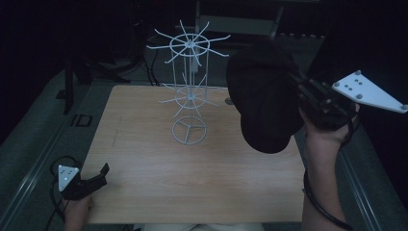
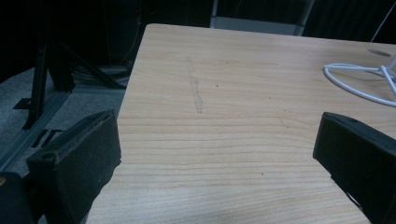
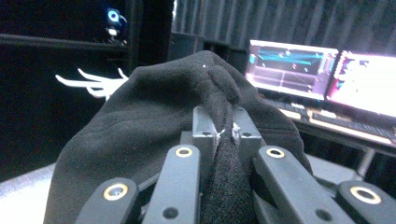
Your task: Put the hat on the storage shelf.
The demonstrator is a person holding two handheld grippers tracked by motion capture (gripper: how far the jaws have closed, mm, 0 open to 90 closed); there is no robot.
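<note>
Black cloth cap (image 1: 262, 103) hangs in the air over the right side of the wooden table (image 1: 144, 192), pinched by the right gripper (image 1: 300, 89), whose jaws are clamped tight on a fold of the fabric; in the right gripper view the cloth bunches up between them and swells out ahead of them. The table is the broadest thing here, pale and bare apart from the white wire rack (image 1: 189, 86), which stands upright near the far edge with a ring base, a middle tier and a top tier of radiating prongs.

The relation that matters, as I judge it, is cap to rack: the cap lies just to the right of the rack's top tier and about level with it, its long axis running roughly up and down, the open underside facing the table. The nearest prongs point toward the cap's left edge, so a move leftward and slightly down would likely bring it onto one. The right hand is much the nearer of the two.

The left gripper (image 1: 96, 179) rests low at the near left corner of the table, well apart from the rack, its jaws spread wide with nothing between them.

No brand, label or readable writing can be made out on the cap or the rack.
</note>
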